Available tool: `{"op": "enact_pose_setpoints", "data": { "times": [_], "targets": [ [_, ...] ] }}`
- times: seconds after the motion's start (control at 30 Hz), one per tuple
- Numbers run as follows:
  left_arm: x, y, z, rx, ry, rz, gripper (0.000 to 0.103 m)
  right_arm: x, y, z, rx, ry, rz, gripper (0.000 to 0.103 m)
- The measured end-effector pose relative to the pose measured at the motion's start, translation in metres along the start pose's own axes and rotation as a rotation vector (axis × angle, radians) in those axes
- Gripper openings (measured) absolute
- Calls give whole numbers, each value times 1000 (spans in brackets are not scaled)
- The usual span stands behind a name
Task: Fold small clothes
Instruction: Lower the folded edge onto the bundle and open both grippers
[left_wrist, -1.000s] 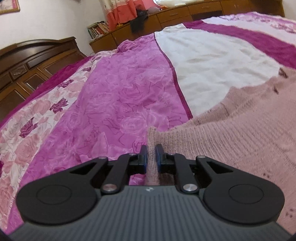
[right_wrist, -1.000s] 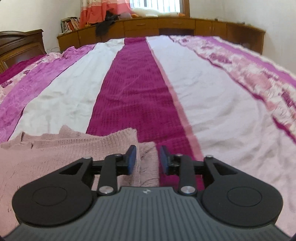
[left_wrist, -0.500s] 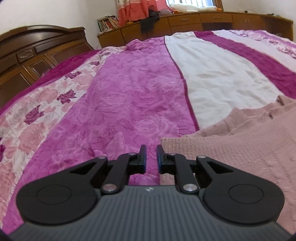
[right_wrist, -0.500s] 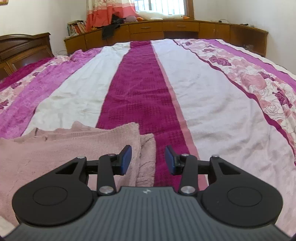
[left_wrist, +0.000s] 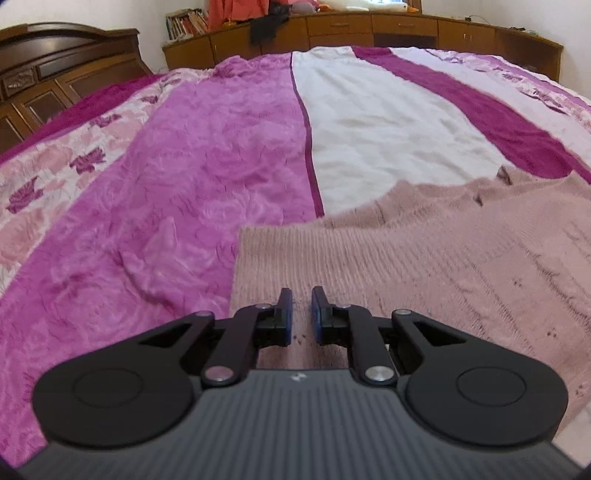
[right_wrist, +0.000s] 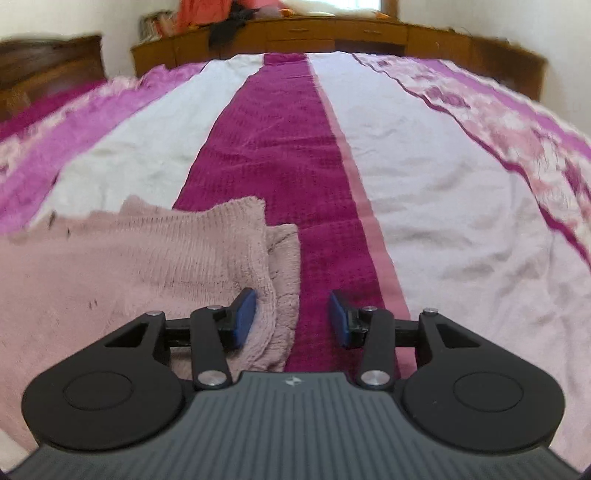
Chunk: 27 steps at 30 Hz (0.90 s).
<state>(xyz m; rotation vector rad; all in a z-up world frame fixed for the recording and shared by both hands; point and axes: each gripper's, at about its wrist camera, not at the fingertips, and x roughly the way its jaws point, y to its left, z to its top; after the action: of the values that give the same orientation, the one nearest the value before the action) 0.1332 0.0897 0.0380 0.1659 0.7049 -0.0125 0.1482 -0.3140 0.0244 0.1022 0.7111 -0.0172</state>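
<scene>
Grippers in both hands tilt down over a striped bedspread (left_wrist: 221, 166) on which a dusty-pink knitted sweater (left_wrist: 406, 266) lies flat.

In the left wrist view, the left gripper (left_wrist: 302, 314) sits at lower centre of the frame, just inside the sweater's left edge and angled down at the knit. Its blue pads are drawn nearly together with only a thin slit between them, and no cloth is seen pinched there. The sweater fills the lower right of that frame. Its long axis runs across the picture from the gripper out past the right edge. Its straight left border runs up from beside the fingers, and the far edge rises toward the upper right.

In the right wrist view, the right gripper (right_wrist: 291, 317) is also pitched down at lower centre, with its jaws standing well apart. The sweater (right_wrist: 129, 258) covers the lower left of this frame and stretches off the left edge. Its right-hand border is doubled over, with a second layer showing just beyond the upper one. That border lies in the gap by the left-hand pad, and the other pad hangs over the dark magenta stripe of the bedspread (right_wrist: 277, 147), clear of the knit.

A dark wooden headboard (left_wrist: 55, 66) stands at upper left and low wooden cabinets (left_wrist: 406, 29) line the top of the frame.
</scene>
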Motion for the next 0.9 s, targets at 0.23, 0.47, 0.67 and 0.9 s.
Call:
{"op": "enact_pose_setpoints", "data": {
  "times": [0.23, 0.47, 0.67, 0.9],
  "targets": [
    [-7, 2, -2, -18, 3, -4, 14, -53, -1, -1, 36, -86, 46, 48],
    [-30, -3, -10, -20, -6, -28, 14, -86, 3, -34, 35, -57, 90, 48],
    [-45, -11, -22, -19, 3, -46, 14, -81, 1, -40, 48, -29, 24, 48],
    [-50, -14, -21, -34, 2, -57, 14, -98, 38, -17, -51, -122, -10, 48]
  ]
}}
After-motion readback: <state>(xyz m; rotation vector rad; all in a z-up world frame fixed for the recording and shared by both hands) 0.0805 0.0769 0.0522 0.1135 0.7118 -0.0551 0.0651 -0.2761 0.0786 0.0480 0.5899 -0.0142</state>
